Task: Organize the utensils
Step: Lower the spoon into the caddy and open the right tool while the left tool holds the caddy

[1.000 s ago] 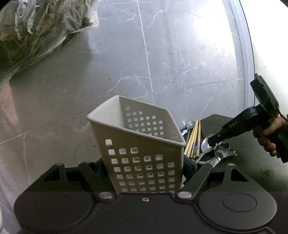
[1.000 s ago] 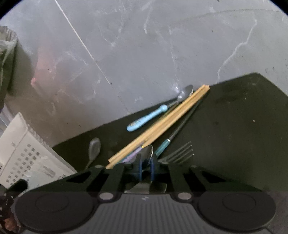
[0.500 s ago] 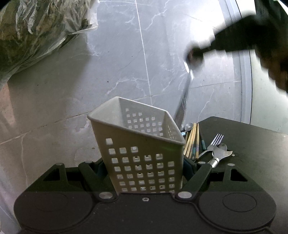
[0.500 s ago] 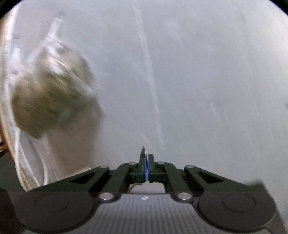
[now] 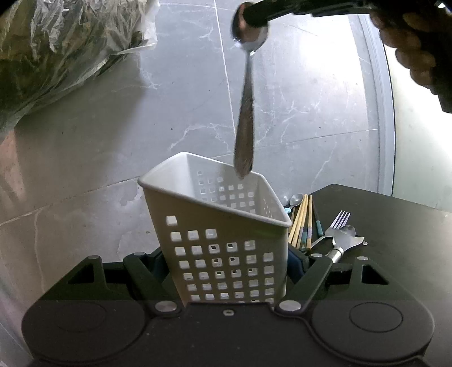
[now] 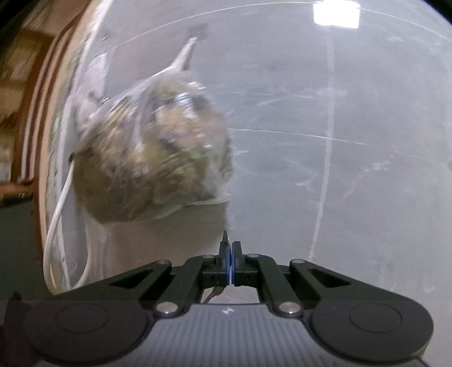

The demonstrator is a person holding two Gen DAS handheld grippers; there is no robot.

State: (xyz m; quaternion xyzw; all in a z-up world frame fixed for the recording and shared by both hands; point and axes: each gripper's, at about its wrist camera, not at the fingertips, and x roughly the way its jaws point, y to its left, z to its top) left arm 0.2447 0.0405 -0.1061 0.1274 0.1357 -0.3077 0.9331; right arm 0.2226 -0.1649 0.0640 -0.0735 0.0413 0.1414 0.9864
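Right gripper has closed on spoon, lifted it off black table; spoon hangs handle-down over white basket, clamped in left gripper. Next: lower in.

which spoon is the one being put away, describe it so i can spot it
Find the white perforated basket held tilted in the left gripper. Directly above its open mouth a plain steel spoon hangs handle-down, its bowl pinched in the right gripper. All the other utensils lie on the black table.

Left tool clamped, right tool raised, seemingly pinched shut.
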